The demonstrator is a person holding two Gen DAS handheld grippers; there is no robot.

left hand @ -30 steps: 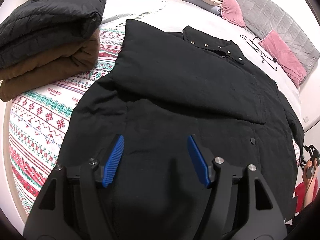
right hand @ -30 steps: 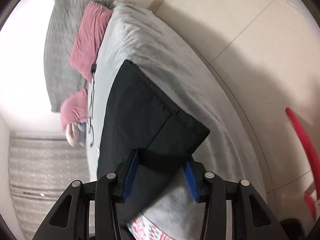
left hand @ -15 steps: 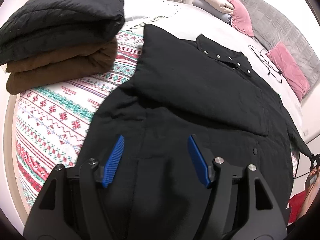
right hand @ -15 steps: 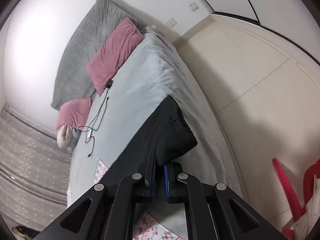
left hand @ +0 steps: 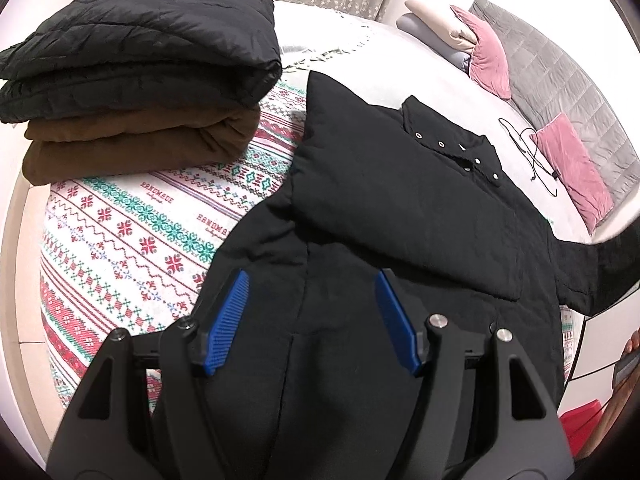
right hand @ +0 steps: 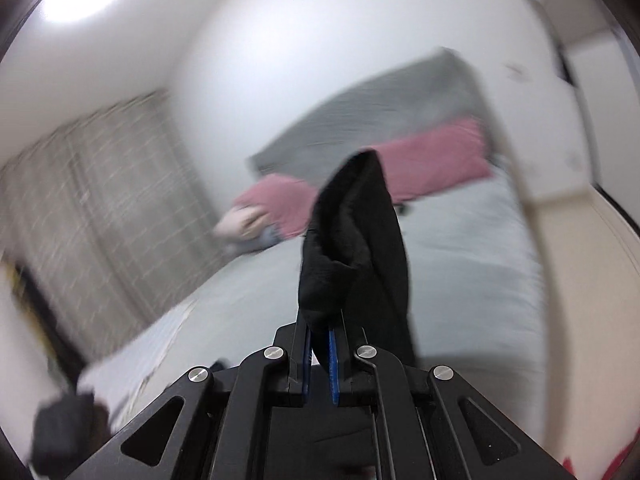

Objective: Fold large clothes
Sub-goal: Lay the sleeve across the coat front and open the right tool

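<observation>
A large black padded coat lies spread on the bed, its left sleeve folded across the chest and its snap-button collar toward the pillows. My left gripper hovers open over the coat's lower body, with nothing between its blue pads. The coat's right sleeve rises off the bed toward the right edge of the left wrist view. My right gripper is shut on that sleeve's cuff, which sticks up in front of the camera. The right wrist view is blurred by motion.
A folded black quilted jacket sits on a folded brown garment at the back left, on a patterned blanket. Pink pillows, a grey headboard and a black cable lie at the far right. A hand shows at the right edge.
My right gripper shut on the sleeve cuff, then swung up and rolled, lifting the sleeve off the bed's side. My left gripper drifted slightly back and up, still open.
</observation>
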